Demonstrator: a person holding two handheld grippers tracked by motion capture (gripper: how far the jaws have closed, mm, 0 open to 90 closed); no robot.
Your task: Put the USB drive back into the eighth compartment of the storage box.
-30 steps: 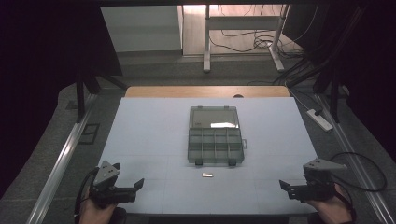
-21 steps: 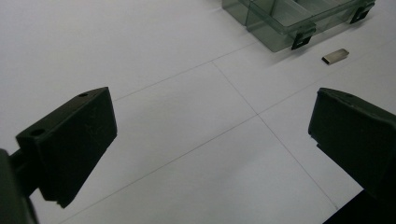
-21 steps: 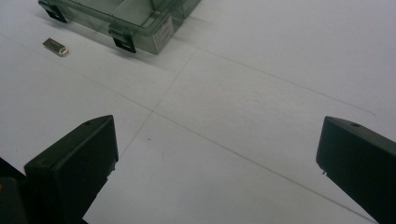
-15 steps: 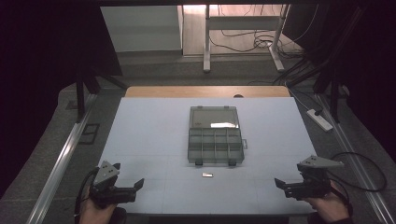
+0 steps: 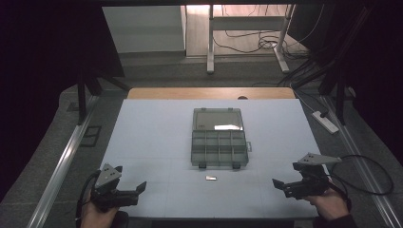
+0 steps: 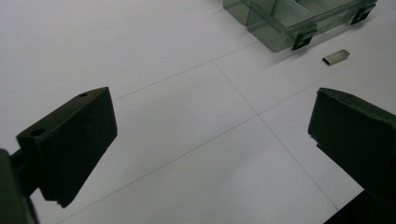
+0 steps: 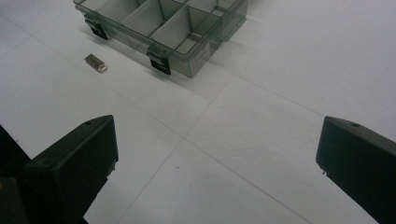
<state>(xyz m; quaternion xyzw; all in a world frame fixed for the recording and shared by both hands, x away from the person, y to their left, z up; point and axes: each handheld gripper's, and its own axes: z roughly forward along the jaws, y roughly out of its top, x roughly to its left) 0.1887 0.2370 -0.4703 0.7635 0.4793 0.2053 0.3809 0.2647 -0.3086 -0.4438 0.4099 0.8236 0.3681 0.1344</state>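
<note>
A clear grey compartment box (image 5: 219, 142) lies open in the middle of the white table (image 5: 157, 133), its lid folded back toward the far side. Its compartments look empty. A small silver metal piece (image 5: 211, 178) lies just in front of the box, and appears as the metal piece (image 6: 335, 57) and the metal piece (image 7: 95, 63) in the gripper views. My left gripper (image 5: 140, 188) is open near the front left edge, holding nothing. My right gripper (image 5: 278, 185) is open near the front right, also holding nothing.
A wooden strip (image 5: 209, 93) borders the table's far edge. A white power strip (image 5: 325, 121) lies on the floor at the right. Cables (image 5: 366, 166) trail from the right gripper. Metal rails (image 5: 62, 161) run along the left side.
My right gripper has moved left and slightly forward over the table. The left gripper has stayed where it was.
</note>
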